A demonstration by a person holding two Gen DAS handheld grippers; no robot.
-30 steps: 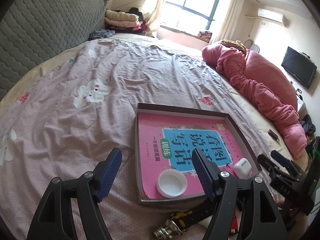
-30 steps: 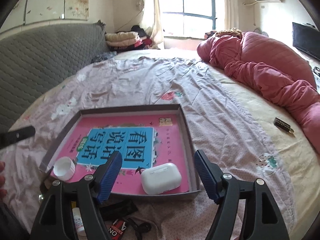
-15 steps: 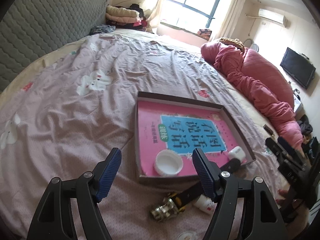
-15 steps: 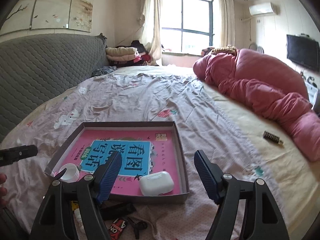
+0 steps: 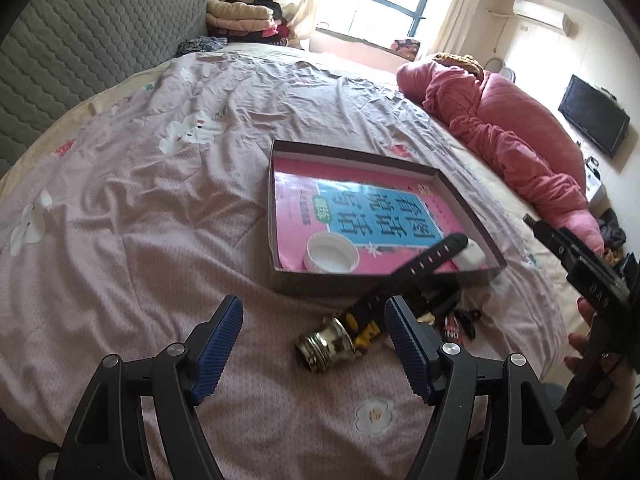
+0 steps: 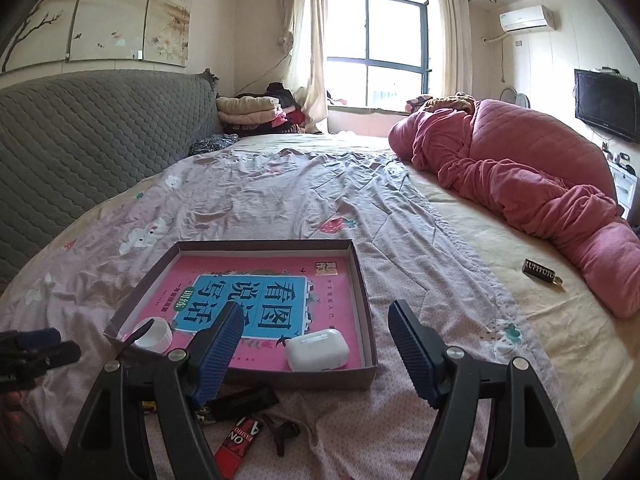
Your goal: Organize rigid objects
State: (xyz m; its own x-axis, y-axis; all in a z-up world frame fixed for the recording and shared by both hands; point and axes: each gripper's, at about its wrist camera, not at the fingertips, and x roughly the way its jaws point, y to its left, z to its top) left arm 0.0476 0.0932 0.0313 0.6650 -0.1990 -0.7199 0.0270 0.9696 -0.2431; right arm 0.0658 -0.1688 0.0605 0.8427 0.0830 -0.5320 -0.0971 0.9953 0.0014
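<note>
A shallow brown box (image 5: 280, 272) lies on the bed with a pink book (image 5: 360, 208) inside. On the book rest a white cap (image 5: 330, 254) and a white earbuds case (image 6: 318, 349). A black strap (image 5: 420, 268) leans over the box's near wall, half hiding the case in the left wrist view. A shiny threaded metal piece (image 5: 326, 346) lies in front of the box, just beyond my left gripper (image 5: 313, 306), which is open and holds nothing. My right gripper (image 6: 318, 316) hovers open before the box's near wall, also with nothing in it.
A red tag (image 6: 240, 440) and small dark bits lie on the sheet in front of the box. A small dark bar (image 6: 540, 271) sits far right on the bed. A pink quilt (image 6: 520, 184) is heaped along the right side. A grey headboard (image 6: 80, 128) stands left.
Both grippers have drawn back from the box toward the bed's near edge. The metal piece, strap and red tag have come fully into view. Both jaws stay as wide as before.
</note>
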